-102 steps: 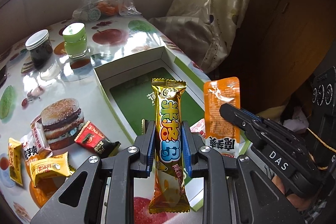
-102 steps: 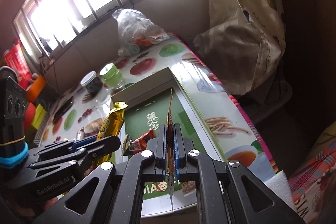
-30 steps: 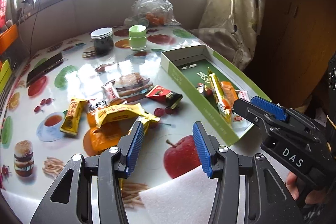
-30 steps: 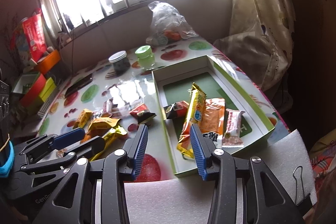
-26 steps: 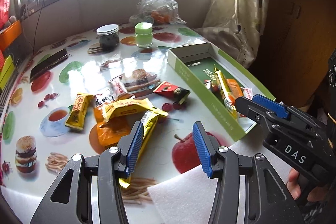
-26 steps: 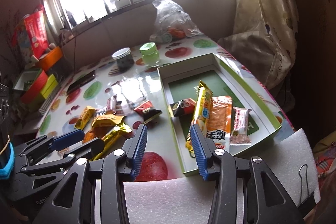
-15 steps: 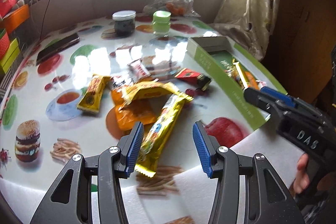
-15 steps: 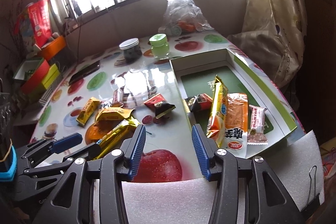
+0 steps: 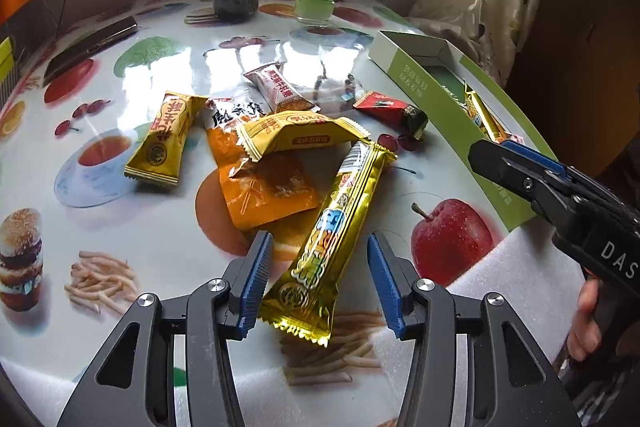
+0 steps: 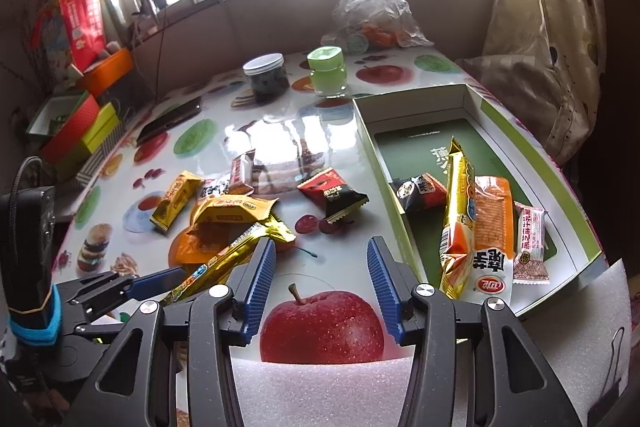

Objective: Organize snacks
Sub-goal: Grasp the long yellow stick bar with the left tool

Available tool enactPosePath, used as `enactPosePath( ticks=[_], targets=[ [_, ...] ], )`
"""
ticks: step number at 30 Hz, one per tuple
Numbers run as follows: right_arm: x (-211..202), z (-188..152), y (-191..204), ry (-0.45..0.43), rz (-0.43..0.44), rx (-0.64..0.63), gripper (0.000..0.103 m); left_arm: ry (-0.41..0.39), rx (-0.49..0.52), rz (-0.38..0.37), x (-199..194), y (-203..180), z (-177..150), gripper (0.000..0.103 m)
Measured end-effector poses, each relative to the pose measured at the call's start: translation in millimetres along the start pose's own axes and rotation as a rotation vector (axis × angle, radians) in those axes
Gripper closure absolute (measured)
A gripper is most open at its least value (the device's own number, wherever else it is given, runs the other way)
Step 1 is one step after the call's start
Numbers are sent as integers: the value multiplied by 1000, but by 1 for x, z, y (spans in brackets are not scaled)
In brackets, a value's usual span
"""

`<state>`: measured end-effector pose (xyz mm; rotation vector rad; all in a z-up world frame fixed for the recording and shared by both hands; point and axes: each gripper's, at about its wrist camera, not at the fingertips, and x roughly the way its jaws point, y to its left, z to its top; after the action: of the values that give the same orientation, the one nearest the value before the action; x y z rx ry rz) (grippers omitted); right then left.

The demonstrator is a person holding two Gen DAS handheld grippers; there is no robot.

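Note:
My left gripper (image 9: 318,281) is open, its jaws on either side of the near end of a long gold snack bar (image 9: 336,227) lying on the table; the bar also shows in the right wrist view (image 10: 228,259). Behind it lie an orange packet (image 9: 268,183), a yellow packet (image 9: 296,135), a second yellow packet (image 9: 164,143) and a red-black packet (image 9: 392,109). My right gripper (image 10: 320,275) is open and empty above a printed apple. The green-and-white box (image 10: 576,195) on the right holds a gold bar (image 10: 458,211), an orange packet (image 10: 492,227) and small packets.
A dark jar (image 10: 266,75), a green jar (image 10: 326,71) and a plastic bag (image 10: 372,11) stand at the table's back. A phone (image 9: 90,45) lies at the back left. White foam (image 10: 320,387) covers the near edge. Coloured boxes (image 10: 76,123) sit far left.
Earlier each gripper held a snack over the box; both now lie in it. Both grippers are open and drew back; my left gripper moved down to the gold bar on the table.

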<state>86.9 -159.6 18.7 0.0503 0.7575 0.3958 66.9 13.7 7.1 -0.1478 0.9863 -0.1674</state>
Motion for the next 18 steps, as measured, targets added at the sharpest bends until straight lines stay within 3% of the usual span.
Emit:
enactPosePath(
  ticks=[14, 18],
  targets=[
    [4, 4, -7, 9, -11, 13, 55, 14, 38, 35, 13, -10, 13, 53],
    [5, 5, -6, 13, -14, 9, 55, 16, 30, 20, 10, -7, 12, 70]
  ],
)
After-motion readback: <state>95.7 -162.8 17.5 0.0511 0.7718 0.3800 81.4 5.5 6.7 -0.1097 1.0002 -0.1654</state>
